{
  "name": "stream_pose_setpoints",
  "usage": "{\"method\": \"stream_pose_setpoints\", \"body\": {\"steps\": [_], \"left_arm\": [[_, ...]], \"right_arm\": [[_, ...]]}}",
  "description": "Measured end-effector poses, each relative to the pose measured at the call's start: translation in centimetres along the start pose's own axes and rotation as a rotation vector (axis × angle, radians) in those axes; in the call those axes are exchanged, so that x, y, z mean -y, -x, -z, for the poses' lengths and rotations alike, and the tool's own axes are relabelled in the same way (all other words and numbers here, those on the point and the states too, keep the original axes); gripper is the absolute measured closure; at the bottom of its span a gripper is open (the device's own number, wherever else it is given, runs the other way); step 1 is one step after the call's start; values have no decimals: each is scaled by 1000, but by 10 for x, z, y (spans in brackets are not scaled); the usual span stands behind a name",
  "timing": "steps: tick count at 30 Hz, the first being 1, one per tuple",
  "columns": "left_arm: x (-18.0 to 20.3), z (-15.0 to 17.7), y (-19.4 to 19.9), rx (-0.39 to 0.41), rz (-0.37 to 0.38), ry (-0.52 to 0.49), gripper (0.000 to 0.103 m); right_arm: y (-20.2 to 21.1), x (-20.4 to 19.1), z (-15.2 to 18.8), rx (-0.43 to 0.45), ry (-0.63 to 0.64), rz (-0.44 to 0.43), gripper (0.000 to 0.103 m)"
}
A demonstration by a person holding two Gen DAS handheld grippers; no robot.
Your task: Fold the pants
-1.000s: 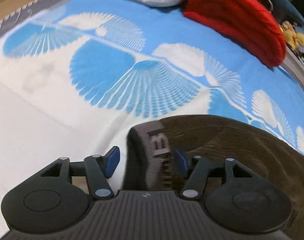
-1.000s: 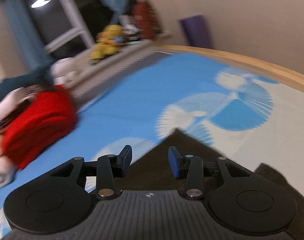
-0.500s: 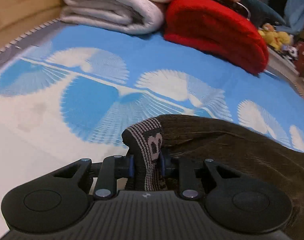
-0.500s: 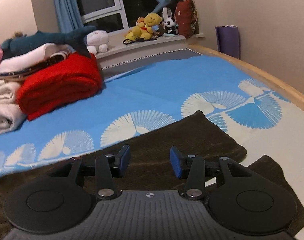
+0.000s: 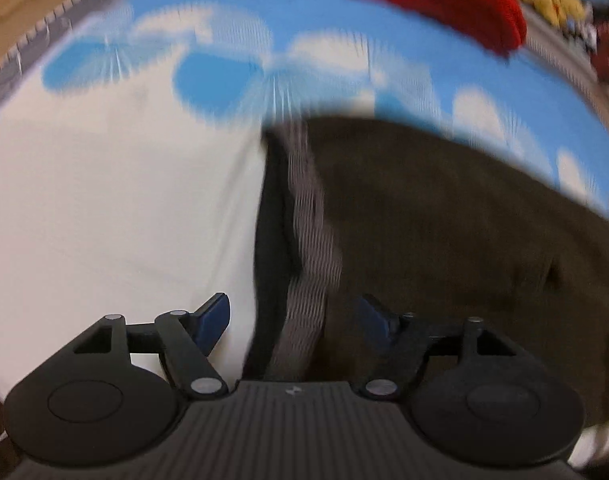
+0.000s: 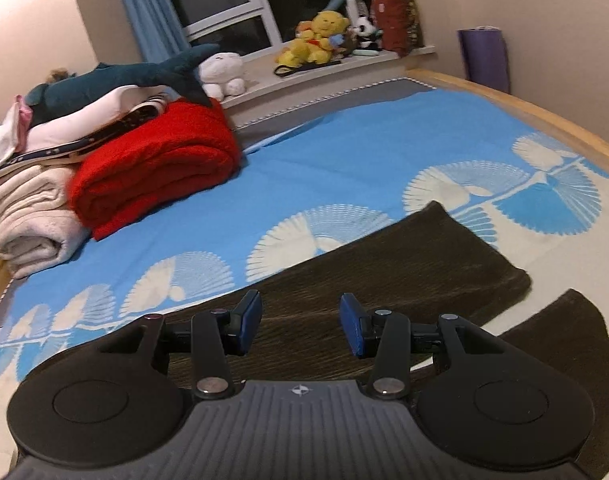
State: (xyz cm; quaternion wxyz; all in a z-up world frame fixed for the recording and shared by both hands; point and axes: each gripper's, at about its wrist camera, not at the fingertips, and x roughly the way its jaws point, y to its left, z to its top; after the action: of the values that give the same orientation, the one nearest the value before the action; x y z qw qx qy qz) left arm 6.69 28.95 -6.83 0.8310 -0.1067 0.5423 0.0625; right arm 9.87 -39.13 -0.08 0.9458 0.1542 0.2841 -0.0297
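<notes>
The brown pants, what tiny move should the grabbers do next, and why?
Probably close the open left gripper on the grey waistband lying between its fingers. The brown pants lie flat with both legs apart, and the right gripper hangs open above them, so nothing is held for a fold.

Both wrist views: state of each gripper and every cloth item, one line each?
left gripper: open, straddling the waistband, not clamped
right gripper: open, above the pants, holding nothing
pants: spread flat on the bed, legs apart, not yet folded
waistband: lying loose, blurred
red blanket: folded
cream blanket: folded, under other laundry
window curtain: drawn aside
</notes>
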Motion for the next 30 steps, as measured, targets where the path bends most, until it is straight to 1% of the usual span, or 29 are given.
{"method": "stream_pose_setpoints", "body": {"steps": [1, 2, 3, 4, 5, 6, 7, 8, 9, 10, 12, 13, 14, 15, 16, 17, 18, 19, 21, 23, 24, 26, 27, 28, 30], "left_arm": [[-3, 16, -10, -20, -15, 12, 27], [-8, 28, -20, -56, -19, 29, 27], [-11, 37, -32, -121, -21, 32, 31], [-12, 43, -38, -138, -31, 22, 36], [-12, 46, -40, -136, -39, 3, 38], [-10, 50, -42, -145, -37, -32, 49], [-8, 54, -42, -146, -55, -72, 57], [-5, 57, -40, -139, -64, -114, 59], [-3, 58, -36, -138, -56, -130, 66], [-3, 57, -28, -127, -30, -123, 71], [-4, 53, -6, -80, 44, -118, 72], [-6, 55, 2, -67, 56, -135, 72], [-10, 58, -1, -85, 13, -161, 72], [-14, 65, -10, -134, -32, -182, 72], [-18, 71, -20, -187, -46, -190, 72], [-16, 77, -24, -215, -54, -229, 72], [-10, 81, -22, -213, -56, -279, 71], [-8, 84, -17, -205, -47, -307, 71], [-10, 87, -9, -193, -30, -315, 71], [-16, 84, -5, -180, -22, -278, 67], [-19, 82, -2, -159, -22, -254, 66], [-21, 73, 11, -71, -34, -238, 66], [-22, 69, 19, -22, -20, -220, 66], [-23, 66, 26, 10, 16, -199, 66], [-17, 61, 31, 46, 100, -190, 66]], "right_arm": [[1, -3, 0, -5, 2, -9, 57], [2, -4, 1, -10, 2, -18, 57], [3, -7, 3, -16, 1, -26, 57], [4, -9, 4, -23, 3, -32, 57], [5, -12, 6, -32, 9, -35, 57], [5, -14, 8, -41, 18, -37, 57], [6, -16, 10, -48, 30, -38, 57], [7, -18, 11, -54, 43, -40, 57], [7, -20, 13, -62, 60, -41, 57], [7, -21, 15, -67, 76, -37, 57], [7, -24, 17, -72, 109, -21, 57], [8, -24, 18, -72, 118, -14, 57], [7, -24, 18, -73, 124, -6, 57], [8, -23, 19, -75, 125, -2, 57], [7, -23, 19, -77, 124, 0, 57], [7, -22, 20, -81, 126, 1, 57], [6, -23, 21, -88, 135, 10, 57], [5, -23, 22, -95, 147, 25, 57], [2, -25, 25, -111, 173, 57, 57], [-3, -24, 28, -140, 193, 79, 57], [-6, -22, 30, -157, 201, 99, 57], [-10, -13, 30, -181, 182, 148, 57], [-11, -6, 30, -191, 151, 161, 57], [-12, 2, 29, -200, 117, 165, 57], [-12, 18, 29, -219, 38, 164, 57]]}}
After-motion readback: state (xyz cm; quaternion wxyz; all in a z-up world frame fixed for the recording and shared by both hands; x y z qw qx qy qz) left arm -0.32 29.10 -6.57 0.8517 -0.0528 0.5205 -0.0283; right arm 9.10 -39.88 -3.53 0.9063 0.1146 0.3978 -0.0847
